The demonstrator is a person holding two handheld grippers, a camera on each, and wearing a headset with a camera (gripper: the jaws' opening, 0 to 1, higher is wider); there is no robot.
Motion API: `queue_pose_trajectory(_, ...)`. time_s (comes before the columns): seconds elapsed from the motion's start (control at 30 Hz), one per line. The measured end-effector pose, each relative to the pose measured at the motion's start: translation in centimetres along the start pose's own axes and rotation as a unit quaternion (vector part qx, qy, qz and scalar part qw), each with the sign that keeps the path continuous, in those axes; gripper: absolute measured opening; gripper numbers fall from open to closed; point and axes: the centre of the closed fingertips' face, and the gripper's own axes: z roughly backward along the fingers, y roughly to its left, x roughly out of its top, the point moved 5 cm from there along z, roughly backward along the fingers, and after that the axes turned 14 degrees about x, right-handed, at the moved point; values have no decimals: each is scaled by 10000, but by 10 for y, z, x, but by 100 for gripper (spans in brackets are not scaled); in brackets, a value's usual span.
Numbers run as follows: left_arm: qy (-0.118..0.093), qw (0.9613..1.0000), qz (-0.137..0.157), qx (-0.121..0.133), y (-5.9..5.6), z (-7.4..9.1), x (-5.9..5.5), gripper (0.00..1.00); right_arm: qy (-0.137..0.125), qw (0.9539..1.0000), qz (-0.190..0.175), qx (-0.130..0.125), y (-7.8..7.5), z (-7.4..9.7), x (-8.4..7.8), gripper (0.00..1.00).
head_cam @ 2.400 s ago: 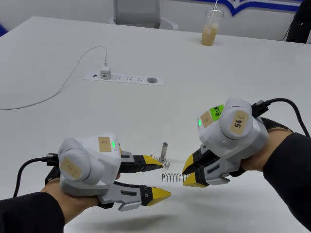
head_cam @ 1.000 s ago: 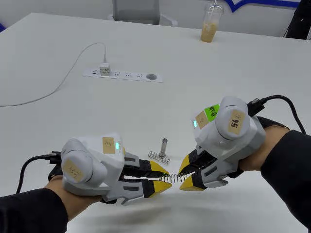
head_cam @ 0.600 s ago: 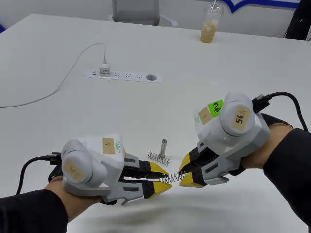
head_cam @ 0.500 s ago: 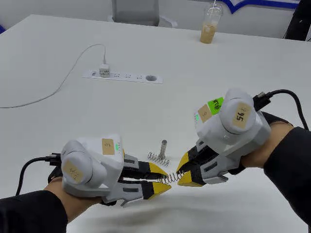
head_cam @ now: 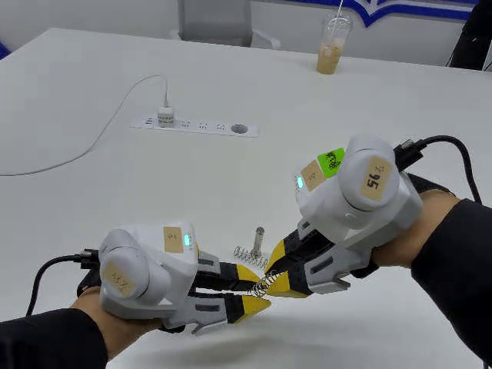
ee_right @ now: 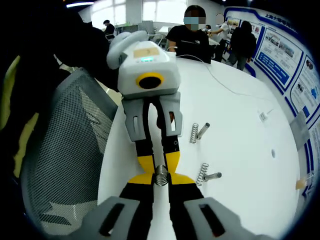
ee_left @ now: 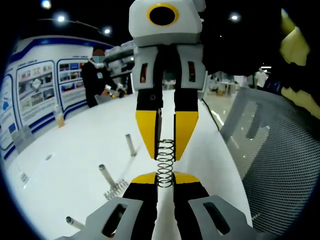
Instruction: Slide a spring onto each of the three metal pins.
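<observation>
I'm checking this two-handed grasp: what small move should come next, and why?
Probably open the right claw: both it and the left claw are shut on the same spring, one at each end, so neither end is free to slip over the upright pin just beyond them.

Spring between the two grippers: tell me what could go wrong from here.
1. Both the left gripper and the right gripper pinch the spring by its ends; a slip could flick it away.
2. The upright pin stands close behind them, a second spring lying at its foot; a careless swing could knock either aside.
</observation>
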Motion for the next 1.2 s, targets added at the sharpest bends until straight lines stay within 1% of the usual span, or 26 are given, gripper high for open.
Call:
queue_pose_trajectory(0.2,-10,10000,15,12,-1,-2,0,11,44,10000,7,-9,0,0,2,12)
queue_pose_trajectory(0.5,-18,10000,24,16,-2,-4,-1,12,110,9999,0,-3,-1,-1,1,12)
queue_pose_trajectory(0.63,19,9999,114,44,0,-2,-2,19,131,9999,-22,-64,-4,2,-1,12)
queue_pose_trajectory(0.8,2,9997,242,88,3,2,-4,23,152,9998,-82,-130,-7,8,-5,12)
queue_pose_trajectory(1.0,6,9989,436,147,6,9,-7,31,194,9994,-188,-204,-10,16,-13,12)
queue_pose_trajectory(1.2,14,9982,553,245,9,17,-11,35,238,9986,-317,-351,-15,28,-21,12)
